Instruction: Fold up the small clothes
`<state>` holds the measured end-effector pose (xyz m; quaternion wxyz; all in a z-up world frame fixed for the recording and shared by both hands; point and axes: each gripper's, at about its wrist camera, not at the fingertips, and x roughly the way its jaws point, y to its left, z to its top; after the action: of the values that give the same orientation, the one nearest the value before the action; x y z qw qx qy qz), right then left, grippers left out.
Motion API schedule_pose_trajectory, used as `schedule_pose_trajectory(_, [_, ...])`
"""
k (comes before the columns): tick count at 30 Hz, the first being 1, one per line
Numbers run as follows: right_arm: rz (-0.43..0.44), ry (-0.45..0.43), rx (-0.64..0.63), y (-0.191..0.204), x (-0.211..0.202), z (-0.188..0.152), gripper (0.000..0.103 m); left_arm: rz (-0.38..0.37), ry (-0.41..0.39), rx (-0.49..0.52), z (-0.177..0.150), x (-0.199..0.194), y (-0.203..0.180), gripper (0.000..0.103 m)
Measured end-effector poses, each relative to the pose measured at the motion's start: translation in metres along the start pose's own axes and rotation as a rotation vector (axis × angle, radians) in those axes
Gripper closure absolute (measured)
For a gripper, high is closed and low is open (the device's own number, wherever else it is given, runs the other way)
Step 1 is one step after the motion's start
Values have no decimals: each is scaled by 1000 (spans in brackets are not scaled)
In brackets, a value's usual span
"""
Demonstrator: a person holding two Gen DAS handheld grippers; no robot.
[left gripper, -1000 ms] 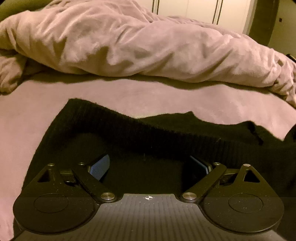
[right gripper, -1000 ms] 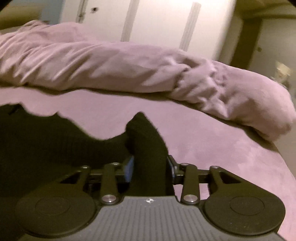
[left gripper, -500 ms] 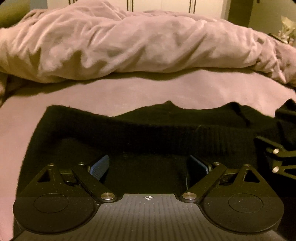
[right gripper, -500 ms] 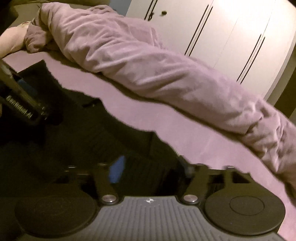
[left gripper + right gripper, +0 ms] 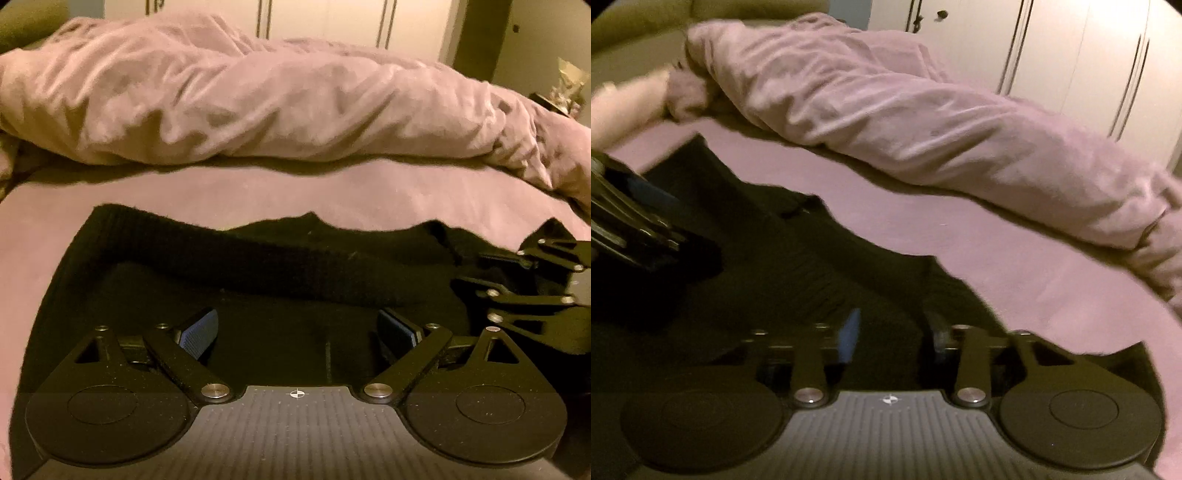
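The right hand-held gripper (image 5: pixel 890 332) has swung in beside the wide-open, empty left hand-held gripper (image 5: pixel 299 332), its jaws closing around the black knit garment (image 5: pixel 258 266) on the bed (image 5: pixel 221 192); gather one layer before folding.

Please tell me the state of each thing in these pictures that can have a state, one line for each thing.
black knitted garment: lying on the bed, far edge folded over in a thick band.
left gripper: open wide over the garment, nothing gripped.
right gripper: jaws closing, black fabric between them.
pink duvet: bunched up in a heap beyond the garment.
wardrobe doors: closed.
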<state>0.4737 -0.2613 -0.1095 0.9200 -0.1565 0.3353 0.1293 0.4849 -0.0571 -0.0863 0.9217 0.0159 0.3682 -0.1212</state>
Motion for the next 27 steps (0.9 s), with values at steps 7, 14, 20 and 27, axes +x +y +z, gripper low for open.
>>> schedule_pose_trajectory(7, [-18, -193, 545, -17, -73, -27, 71, 29, -43, -135, -28, -20, -15, 4])
schedule_pose_trajectory(14, [13, -143, 547, 39, -61, -69, 69, 217, -157, 156, -68, 1, -50, 0])
schedule_pose_trajectory(20, [-17, -146, 442, 38, -47, -72, 69, 175, -207, 142, -72, 2, -38, 0])
schedule_pose_trajectory(27, [-136, -149, 394, 2, -80, -93, 73, 232, -214, 135, -75, -13, 5, 0])
